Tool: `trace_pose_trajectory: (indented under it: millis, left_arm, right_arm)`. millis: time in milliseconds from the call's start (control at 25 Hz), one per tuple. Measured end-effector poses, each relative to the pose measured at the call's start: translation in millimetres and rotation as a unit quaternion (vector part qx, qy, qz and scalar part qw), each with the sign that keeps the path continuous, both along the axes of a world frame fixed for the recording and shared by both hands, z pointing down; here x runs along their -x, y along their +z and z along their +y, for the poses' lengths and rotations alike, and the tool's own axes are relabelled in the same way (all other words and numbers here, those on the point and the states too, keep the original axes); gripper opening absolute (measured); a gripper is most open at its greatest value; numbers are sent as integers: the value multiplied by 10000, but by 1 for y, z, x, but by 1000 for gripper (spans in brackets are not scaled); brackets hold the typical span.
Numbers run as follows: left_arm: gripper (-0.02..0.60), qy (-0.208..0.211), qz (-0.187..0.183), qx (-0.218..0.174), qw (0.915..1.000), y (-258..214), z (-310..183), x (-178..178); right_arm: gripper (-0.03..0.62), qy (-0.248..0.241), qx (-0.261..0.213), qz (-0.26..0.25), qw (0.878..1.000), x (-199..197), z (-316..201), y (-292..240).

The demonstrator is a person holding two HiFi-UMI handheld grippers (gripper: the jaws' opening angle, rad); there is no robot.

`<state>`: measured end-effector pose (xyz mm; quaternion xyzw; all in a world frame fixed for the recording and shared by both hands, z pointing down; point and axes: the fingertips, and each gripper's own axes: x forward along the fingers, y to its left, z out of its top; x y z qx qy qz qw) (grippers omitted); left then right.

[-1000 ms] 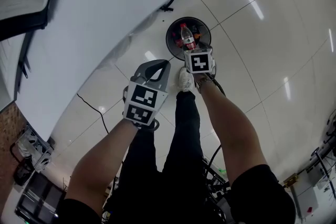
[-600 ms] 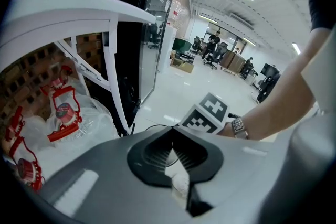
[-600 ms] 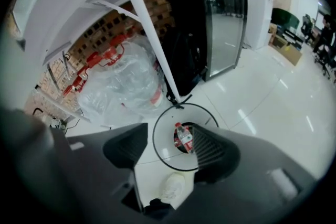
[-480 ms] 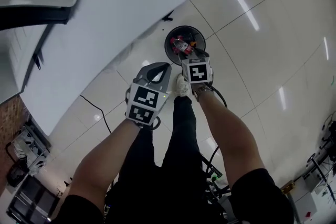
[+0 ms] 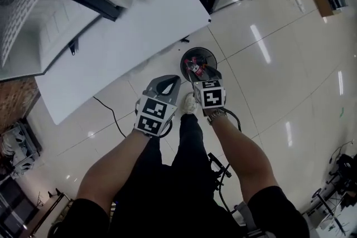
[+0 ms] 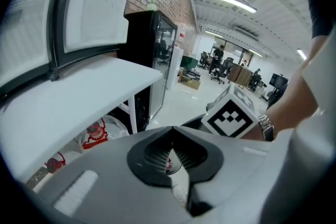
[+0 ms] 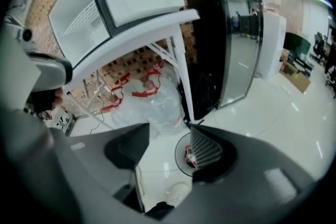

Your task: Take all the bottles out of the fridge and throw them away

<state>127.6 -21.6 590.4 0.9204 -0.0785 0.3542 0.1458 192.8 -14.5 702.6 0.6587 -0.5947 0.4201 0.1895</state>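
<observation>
While you stand over the bin, your right gripper hangs just above its near rim. Its fingers are apart and closing, and nothing is between them; only floor and the bin show through the gap. A bottle with a red label lies inside the bin, ahead of and below those fingertips. In the right gripper view it shows right beside the inner face of the right-hand finger.

Your left gripper sits just to the left of the right one, its fingers drawn together at the tips and holding nothing.

Beyond the right fingers, past the bin, a clear bag of red-labelled bottles lies under the white table. The black fridge stands ahead and to the right of those fingers, behind the bin.
</observation>
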Motion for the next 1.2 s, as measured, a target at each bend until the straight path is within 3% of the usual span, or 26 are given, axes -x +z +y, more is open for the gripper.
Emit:
trace_pose_trajectory:
  millis: [400,640,920,1200]
  left_arm:
    - [3,-921,632,-605,9919,-106,-22,42]
    - [3,-1909,1189,-1123,9679,-182,-52,88]
    - [3,-2616,1663,-1807,9334,-272,-74,163]
    - [3,-2742,1875,-1975,9223,-315,-49,251]
  right_arm:
    - [225,-984,-1307,279,9861,53,-35,-163]
    - [225,-1791,-2133,308,9599,99,-58,-261]
    - [225,-2497,-2934,318,9223,166,-70,-367]
    - [225,-2642,-3258,443,9067,249,-41,-420]
